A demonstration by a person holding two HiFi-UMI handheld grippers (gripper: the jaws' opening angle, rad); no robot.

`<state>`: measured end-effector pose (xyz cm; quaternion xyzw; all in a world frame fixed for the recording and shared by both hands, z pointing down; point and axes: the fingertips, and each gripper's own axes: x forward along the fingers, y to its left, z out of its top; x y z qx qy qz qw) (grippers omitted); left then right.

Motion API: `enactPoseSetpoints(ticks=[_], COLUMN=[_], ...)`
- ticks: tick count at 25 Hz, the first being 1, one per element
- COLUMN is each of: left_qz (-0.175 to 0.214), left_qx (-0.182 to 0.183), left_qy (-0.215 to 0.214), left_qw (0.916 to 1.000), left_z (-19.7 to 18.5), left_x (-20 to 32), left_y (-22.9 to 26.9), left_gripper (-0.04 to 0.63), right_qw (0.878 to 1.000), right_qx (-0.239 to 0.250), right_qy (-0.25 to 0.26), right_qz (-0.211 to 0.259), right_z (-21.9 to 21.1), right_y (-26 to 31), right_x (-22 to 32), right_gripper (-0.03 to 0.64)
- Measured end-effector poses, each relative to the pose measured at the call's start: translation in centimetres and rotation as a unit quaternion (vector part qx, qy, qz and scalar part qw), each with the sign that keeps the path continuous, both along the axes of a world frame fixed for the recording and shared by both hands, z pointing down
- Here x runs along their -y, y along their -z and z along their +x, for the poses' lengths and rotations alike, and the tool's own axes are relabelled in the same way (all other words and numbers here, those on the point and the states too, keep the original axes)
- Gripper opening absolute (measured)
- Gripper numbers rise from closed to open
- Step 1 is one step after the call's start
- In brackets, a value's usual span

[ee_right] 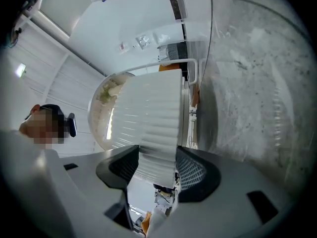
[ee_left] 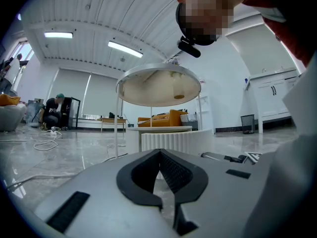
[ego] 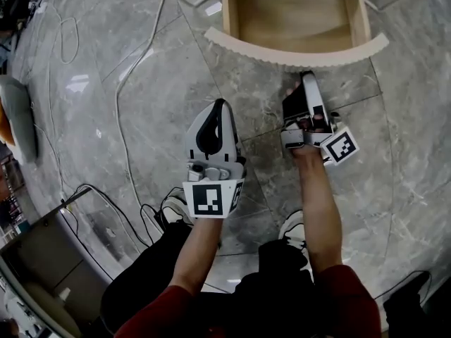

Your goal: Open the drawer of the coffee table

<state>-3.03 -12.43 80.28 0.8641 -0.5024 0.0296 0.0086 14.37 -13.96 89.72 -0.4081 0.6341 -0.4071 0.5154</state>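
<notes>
The coffee table's drawer (ego: 292, 20) stands pulled out at the top of the head view, its wooden inside bare. Its white fluted front (ego: 296, 53) curves across the near end. My right gripper (ego: 308, 76) reaches up to that front from below. In the right gripper view the fluted front (ee_right: 153, 118) fills the gap between the right gripper (ee_right: 157, 157) pads, which are shut on it. My left gripper (ego: 220, 104) hangs back over the floor, shut and holding nothing. In the left gripper view the left gripper (ee_left: 159, 152) faces the round table (ee_left: 158, 86) and drawer front (ee_left: 171, 142).
White cables (ego: 123, 118) trail over the grey marble floor at the left. The person's shoes (ego: 292, 227) stand just behind the grippers. A cushioned seat (ego: 17, 118) sits at the far left. White cabinets (ee_left: 272, 95) line the wall to the right of the table.
</notes>
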Motion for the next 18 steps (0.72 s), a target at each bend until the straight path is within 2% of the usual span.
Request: enactPoseSetpoints(ticks=[11, 18], left_qz=[-0.005, -0.014], left_qx=[-0.007, -0.009], left_qy=[0.004, 0.005], left_qw=[1.0, 0.9998], left_z=[-0.7, -1.1], left_x=[-1.2, -1.3], left_y=[-1.0, -1.4], left_gripper=[0.014, 0.014], right_qw=[1.0, 1.0], right_qx=[0.008, 0.013], right_qy=[0.005, 0.004], right_qz=[-0.01, -0.021], right_z=[-1.3, -1.4], right_y=[0.2, 0.2], right_x=[-6.0, -6.5], right_gripper=[0.244, 0.244])
